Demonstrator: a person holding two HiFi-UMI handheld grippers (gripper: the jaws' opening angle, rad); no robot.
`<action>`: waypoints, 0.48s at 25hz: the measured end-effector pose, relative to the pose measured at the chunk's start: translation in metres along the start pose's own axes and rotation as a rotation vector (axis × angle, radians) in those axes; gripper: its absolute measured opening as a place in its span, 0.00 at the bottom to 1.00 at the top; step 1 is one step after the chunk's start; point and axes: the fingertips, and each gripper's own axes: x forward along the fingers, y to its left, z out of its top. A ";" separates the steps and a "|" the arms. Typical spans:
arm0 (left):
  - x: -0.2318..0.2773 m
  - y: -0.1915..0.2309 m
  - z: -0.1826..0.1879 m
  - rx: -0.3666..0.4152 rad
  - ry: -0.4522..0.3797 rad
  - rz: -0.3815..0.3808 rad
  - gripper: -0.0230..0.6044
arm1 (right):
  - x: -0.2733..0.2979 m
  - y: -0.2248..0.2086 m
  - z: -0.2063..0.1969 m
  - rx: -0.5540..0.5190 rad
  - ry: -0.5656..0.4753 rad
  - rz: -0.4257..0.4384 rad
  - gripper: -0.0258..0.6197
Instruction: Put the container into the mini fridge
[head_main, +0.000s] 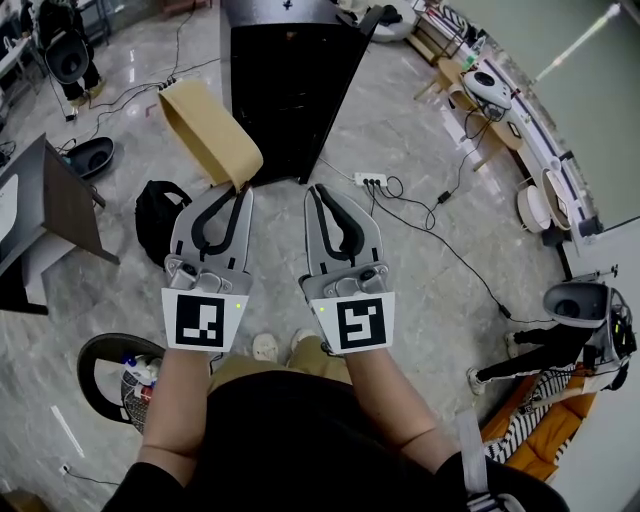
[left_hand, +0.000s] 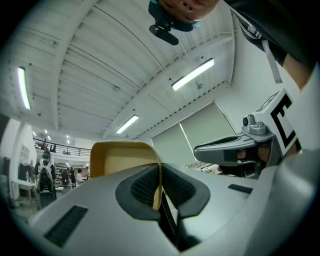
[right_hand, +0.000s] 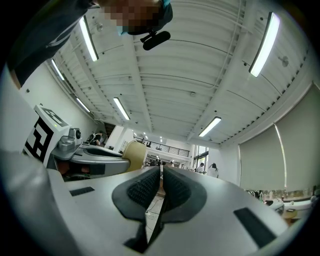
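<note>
Forearms (head_main: 180, 400) outstretched, a person carries the tan container (head_main: 205, 130) by one thin wall, pinched in the left tool (head_main: 240, 192), presumably to slide it into the black mini fridge (head_main: 285, 90) just ahead on the floor; the right tool (head_main: 318, 192) is closed, empty.

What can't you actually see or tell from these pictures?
- Black mini fridge: head view, interior too dark; top cut off by the picture's edge.
- Tan plastic container: left gripper view, lower part hidden behind the left claw gripping its wall.
- Fridge in both gripper views: absent, since they face the ceiling.
</note>
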 end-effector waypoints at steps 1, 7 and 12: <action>0.000 -0.001 0.000 -0.002 -0.002 -0.003 0.09 | -0.002 -0.001 0.000 0.000 0.002 -0.006 0.11; -0.005 -0.004 0.001 -0.021 -0.004 -0.029 0.09 | -0.013 -0.003 0.001 0.001 0.003 -0.043 0.11; -0.002 -0.008 0.000 -0.006 -0.013 -0.050 0.09 | -0.015 -0.007 0.000 -0.007 -0.009 -0.064 0.11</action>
